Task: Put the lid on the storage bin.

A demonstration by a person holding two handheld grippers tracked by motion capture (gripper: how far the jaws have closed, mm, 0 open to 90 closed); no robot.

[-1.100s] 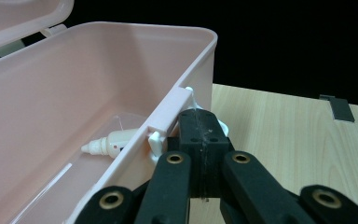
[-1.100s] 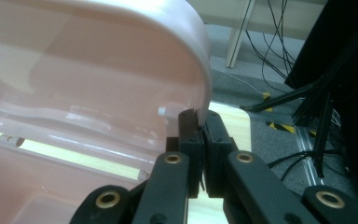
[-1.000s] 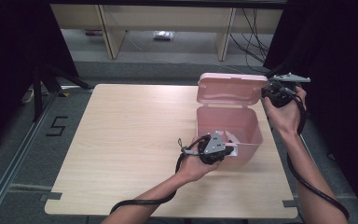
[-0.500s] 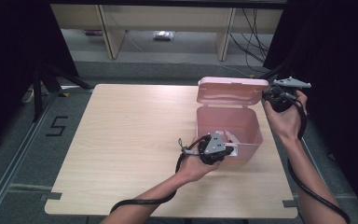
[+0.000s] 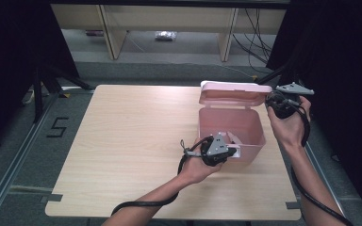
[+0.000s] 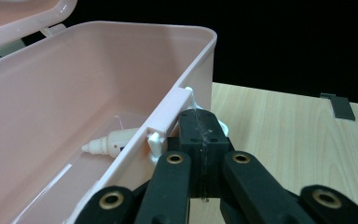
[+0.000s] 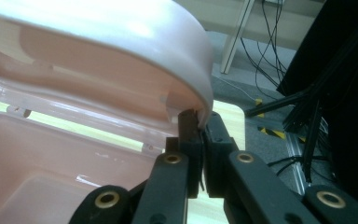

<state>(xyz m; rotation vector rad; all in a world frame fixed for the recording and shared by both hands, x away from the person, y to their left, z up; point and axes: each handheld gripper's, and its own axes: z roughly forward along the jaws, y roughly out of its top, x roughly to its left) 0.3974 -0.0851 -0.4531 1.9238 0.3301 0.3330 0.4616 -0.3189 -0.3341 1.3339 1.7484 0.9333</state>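
From the high view I find the pink box (image 5: 231,127) standing on the right half of the wooden table (image 5: 132,141), its body upright and open at the top, its lid (image 5: 235,90) raised at the far side. My left gripper (image 5: 233,151) sits at the near wall of the box; in the left gripper view its jaws are clenched together, pads meeting, on the white latch (image 6: 193,100) that hangs from the pink tab on the front rim. My right gripper (image 5: 269,100) is held off the table at the right end of the lid; the right gripper view shows its jaws pinched on the rim of the lid (image 7: 121,51), one pad inside the rim and the other outside, so I record it as grasping the lid. Inside the box, seen in the left gripper view, a small white bottle (image 6: 112,140) lies on its side on the floor of the box, nozzle pointing away from the latch wall, with what looks like a clear wrapper around it. Its label is too small to read. The left forearm enters from the bottom edge, the right along the table's right side.
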